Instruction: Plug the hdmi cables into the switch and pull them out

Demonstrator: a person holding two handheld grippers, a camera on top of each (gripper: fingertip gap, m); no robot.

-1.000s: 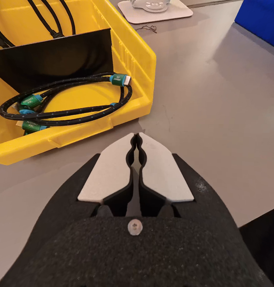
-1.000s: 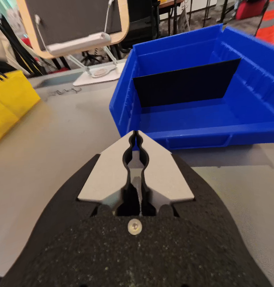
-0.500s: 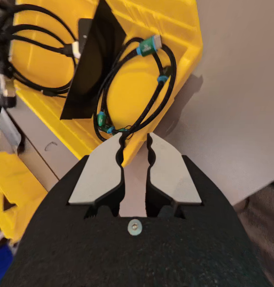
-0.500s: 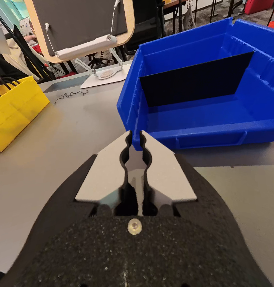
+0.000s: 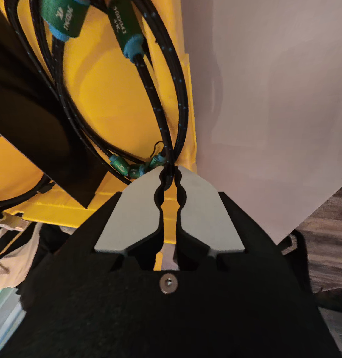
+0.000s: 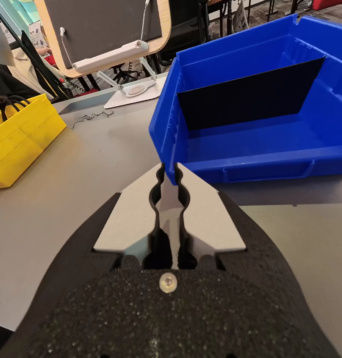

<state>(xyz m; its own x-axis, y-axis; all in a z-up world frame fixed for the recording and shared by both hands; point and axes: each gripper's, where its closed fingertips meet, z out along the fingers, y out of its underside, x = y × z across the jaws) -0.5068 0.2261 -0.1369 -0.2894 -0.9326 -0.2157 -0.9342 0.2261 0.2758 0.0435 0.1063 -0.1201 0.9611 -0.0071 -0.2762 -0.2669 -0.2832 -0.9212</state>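
Observation:
My left gripper (image 5: 169, 170) reaches into the yellow bin (image 5: 112, 108) and is shut on a black braided HDMI cable (image 5: 172, 120), which runs between the fingertips. The cable is coiled in the bin's near compartment. Green plugs with blue collars lie at the top (image 5: 125, 23) and just left of my fingertips (image 5: 119, 164). My right gripper (image 6: 169, 166) hovers over the grey table (image 6: 88, 174) at the near left corner of the blue bin (image 6: 263, 164). Its jaws stand slightly apart with nothing between them. No switch is in view.
A black divider (image 5: 30, 116) splits the yellow bin, with more black cables behind it. The blue bin has a black divider (image 6: 244, 100) too. The yellow bin also shows at the left of the right wrist view (image 6: 20, 135). A board on a white stand (image 6: 108, 38) and a loose thread (image 6: 92, 117) lie at the back. My hands' fingertips stand some 55 centimetres from each other.
My left gripper swung from the table over the yellow bin, opened, then closed on the braided cable. My right gripper opened a little and barely moved.

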